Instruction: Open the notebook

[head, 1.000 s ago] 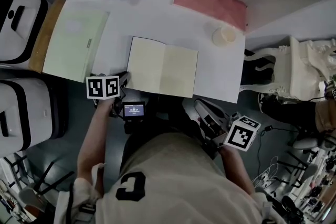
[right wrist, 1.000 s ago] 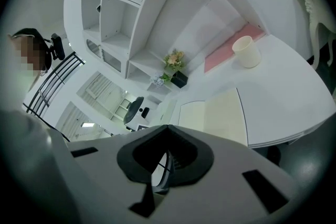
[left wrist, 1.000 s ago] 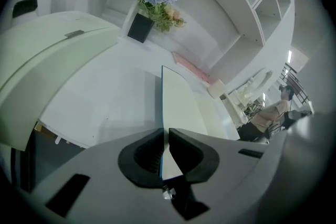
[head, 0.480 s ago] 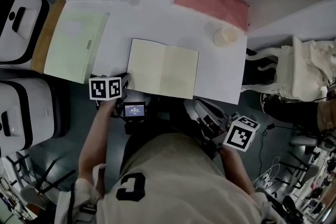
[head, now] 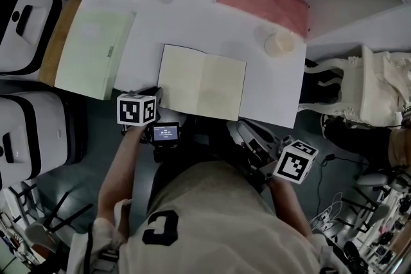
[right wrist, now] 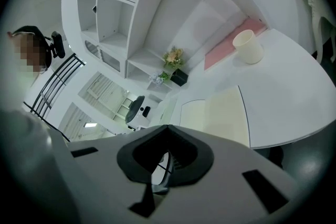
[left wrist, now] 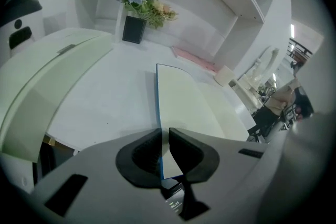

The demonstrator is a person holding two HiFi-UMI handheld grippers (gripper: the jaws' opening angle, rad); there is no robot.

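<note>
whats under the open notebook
The notebook lies open on the white table, which shows around its edges. Anything directly beneath its pages is covered and cannot be seen.

Overhead and low views, shared notebook (head: 201,82)

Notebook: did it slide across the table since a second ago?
No. The notebook lies open at the same spacing from the cup and the pink mat. Only the whole head view shifted a little, everything together.

On the table (head: 192,16) the notebook (head: 201,81) lies between a folder (head: 93,54), left, and a cup (head: 279,43), right.
</note>
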